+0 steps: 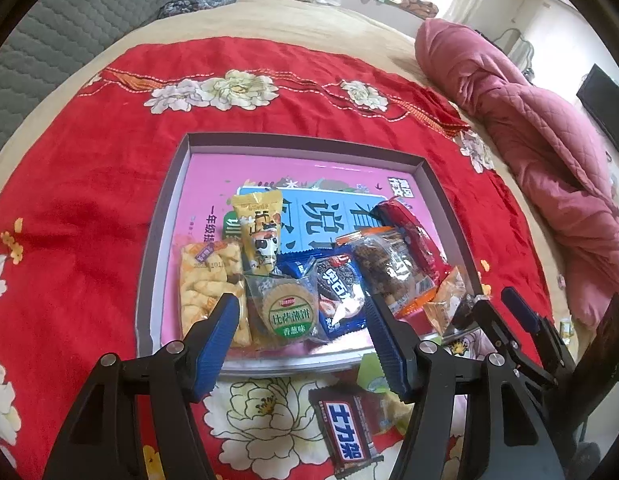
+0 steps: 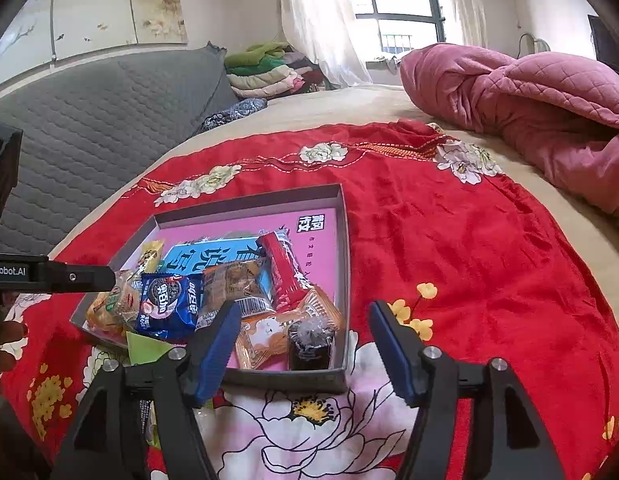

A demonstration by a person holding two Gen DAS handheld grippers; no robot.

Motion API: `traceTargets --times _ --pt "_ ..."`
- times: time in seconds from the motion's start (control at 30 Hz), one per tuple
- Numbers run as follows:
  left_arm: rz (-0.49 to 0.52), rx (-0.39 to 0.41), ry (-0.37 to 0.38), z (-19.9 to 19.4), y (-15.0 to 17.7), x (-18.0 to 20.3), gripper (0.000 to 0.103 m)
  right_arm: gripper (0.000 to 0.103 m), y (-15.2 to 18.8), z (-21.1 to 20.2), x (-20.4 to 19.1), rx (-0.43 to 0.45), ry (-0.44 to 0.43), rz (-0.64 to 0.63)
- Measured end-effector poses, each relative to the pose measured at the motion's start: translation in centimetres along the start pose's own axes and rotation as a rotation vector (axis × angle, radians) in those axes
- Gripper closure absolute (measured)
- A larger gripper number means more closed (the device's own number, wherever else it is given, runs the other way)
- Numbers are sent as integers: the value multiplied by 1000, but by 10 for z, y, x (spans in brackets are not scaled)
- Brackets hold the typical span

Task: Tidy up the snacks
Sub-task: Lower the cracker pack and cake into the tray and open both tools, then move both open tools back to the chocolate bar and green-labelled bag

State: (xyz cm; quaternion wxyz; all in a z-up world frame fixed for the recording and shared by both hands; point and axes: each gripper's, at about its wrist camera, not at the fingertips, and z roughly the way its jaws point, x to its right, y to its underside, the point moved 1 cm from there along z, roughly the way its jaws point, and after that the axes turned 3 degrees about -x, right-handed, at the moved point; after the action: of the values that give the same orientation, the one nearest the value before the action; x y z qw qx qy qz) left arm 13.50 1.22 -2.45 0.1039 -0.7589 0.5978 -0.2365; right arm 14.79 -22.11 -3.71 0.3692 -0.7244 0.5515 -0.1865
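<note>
A shallow grey box with a pink floor (image 1: pixel 293 148) (image 2: pixel 343 236) lies on a red flowered cloth and holds several snack packets: a yellow packet (image 1: pixel 257 232), a round green-label cracker (image 1: pixel 289 316), a blue Oreo pack (image 1: pixel 337 296) (image 2: pixel 169 304), a brown cookie bag (image 1: pixel 389 268) and a red bar (image 1: pixel 409 232) (image 2: pixel 283 268). A brown chocolate bar (image 1: pixel 343 428) and a green packet (image 1: pixel 371 372) lie on the cloth outside the near rim. My left gripper (image 1: pixel 301 316) is open and empty above the near rim. My right gripper (image 2: pixel 305 320) is open and empty at the box's near right corner.
The red cloth (image 1: pixel 89 200) covers a beige bed (image 2: pixel 349 108). A pink quilt (image 1: pixel 549 152) (image 2: pixel 529 96) is bunched at the right. A grey padded headboard (image 2: pixel 109 120) and folded clothes (image 2: pixel 269 68) stand behind. The right gripper shows in the left wrist view (image 1: pixel 509 320).
</note>
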Motion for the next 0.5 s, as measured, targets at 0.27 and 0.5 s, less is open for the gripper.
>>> traceTargets --times 0.27,0.5 --pt "5 9 5 -14 6 0 36 34 0 -11 -9 12 -16 -17" --pt "14 -44 19 -16 29 -2 36 28 8 -25 -25 -44 -94 -20"
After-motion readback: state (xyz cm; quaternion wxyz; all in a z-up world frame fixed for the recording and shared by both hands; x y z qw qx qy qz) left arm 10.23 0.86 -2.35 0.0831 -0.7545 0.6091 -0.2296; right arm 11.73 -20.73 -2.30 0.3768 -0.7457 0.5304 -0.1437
